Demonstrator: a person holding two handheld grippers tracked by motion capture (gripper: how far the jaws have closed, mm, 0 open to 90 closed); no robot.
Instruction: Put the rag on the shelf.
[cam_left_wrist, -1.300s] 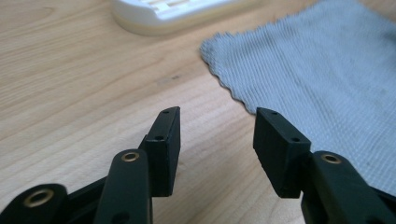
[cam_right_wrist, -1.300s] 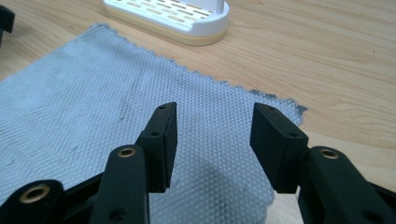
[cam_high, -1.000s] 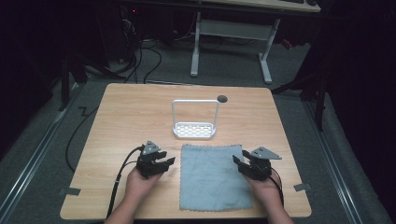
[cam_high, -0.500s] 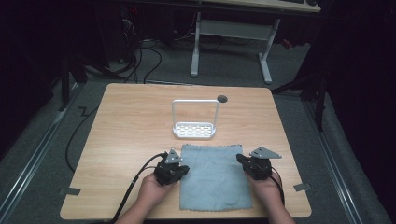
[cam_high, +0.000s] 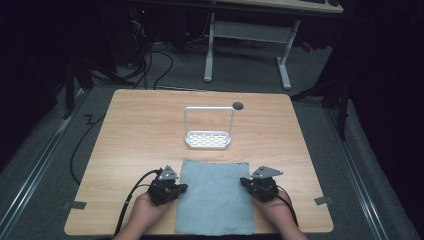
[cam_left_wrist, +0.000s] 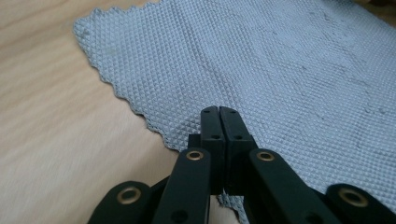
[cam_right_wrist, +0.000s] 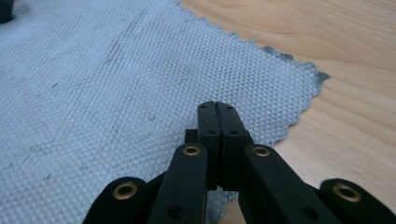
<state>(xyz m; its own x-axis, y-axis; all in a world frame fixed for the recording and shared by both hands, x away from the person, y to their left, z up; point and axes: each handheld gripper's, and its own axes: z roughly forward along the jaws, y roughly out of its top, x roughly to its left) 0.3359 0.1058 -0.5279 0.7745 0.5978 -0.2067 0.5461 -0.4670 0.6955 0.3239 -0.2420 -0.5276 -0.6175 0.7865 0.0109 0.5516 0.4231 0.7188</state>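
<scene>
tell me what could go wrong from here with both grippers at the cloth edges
Both the left gripper and right gripper are shut over the cloth's side edges; whether either actually pinches fabric is unclear, so a lift might slip. The white rack stands just beyond the cloth's far edge and could get bumped.

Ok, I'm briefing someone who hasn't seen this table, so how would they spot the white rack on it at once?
Start at the wooden table and find the grey cloth lying flat at its near edge. Just beyond the cloth's far edge, apart from it, stands the white rack. It is the one upright thing on the table: a perforated tray with a tall hoop rising over it.
</scene>
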